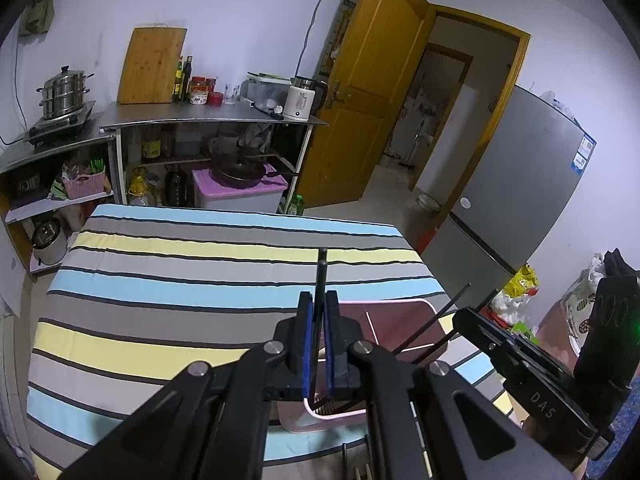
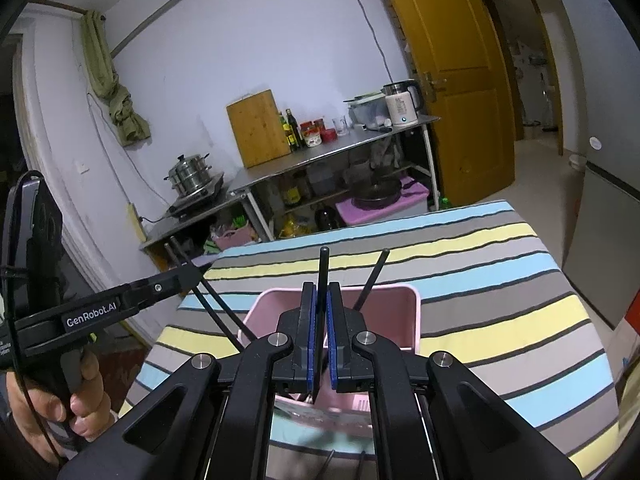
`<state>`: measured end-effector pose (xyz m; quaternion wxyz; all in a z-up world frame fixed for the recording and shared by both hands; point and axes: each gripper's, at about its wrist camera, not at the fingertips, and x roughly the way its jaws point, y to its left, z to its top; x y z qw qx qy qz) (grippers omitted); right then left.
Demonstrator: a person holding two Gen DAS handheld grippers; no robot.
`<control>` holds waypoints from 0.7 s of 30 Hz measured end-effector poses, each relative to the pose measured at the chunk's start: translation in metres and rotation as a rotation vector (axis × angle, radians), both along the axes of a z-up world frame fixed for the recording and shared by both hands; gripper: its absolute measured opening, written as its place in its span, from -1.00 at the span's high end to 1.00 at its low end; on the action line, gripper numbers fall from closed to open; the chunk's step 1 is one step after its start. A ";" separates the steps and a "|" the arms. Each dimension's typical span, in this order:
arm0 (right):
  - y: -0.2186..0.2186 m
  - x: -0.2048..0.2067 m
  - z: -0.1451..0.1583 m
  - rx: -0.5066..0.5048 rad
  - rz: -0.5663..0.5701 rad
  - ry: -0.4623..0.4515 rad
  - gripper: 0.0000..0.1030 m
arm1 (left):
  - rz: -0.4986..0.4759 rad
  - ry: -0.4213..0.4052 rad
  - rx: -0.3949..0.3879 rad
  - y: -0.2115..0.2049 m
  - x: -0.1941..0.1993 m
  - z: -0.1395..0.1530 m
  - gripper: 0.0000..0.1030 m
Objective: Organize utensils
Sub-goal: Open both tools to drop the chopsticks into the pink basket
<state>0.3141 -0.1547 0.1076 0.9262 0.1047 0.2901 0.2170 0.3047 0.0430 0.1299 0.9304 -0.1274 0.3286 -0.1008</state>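
Observation:
In the left wrist view my left gripper is shut on a black chopstick that sticks up between its blue pads. Below and to its right sits a pink basket on the striped tablecloth. My right gripper comes in from the right with black chopsticks slanting down toward the basket. In the right wrist view my right gripper is shut on a black chopstick above the pink basket. A second chopstick leans beside it, its lower end hidden. My left gripper holds black sticks at the basket's left.
A steel counter beyond the table carries a cutting board, bottles, jars and a kettle. A steamer pot stands on a stove at left. An open wooden door and a grey fridge are at right.

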 end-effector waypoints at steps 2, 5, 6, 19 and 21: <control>-0.001 0.000 0.001 -0.005 0.003 0.010 0.91 | 0.003 -0.005 0.014 -0.001 -0.002 0.001 0.66; -0.004 -0.004 0.005 -0.018 0.000 0.002 0.78 | 0.005 -0.024 0.023 0.000 -0.008 0.006 0.42; -0.006 -0.007 0.006 -0.018 -0.002 -0.003 0.74 | 0.005 -0.029 0.024 0.000 -0.010 0.008 0.38; -0.029 -0.066 0.021 -0.036 -0.024 -0.068 0.73 | 0.031 -0.103 0.036 0.011 -0.070 0.021 0.30; -0.033 -0.077 0.019 -0.035 -0.022 -0.065 0.73 | 0.027 -0.106 0.036 0.009 -0.083 0.017 0.30</control>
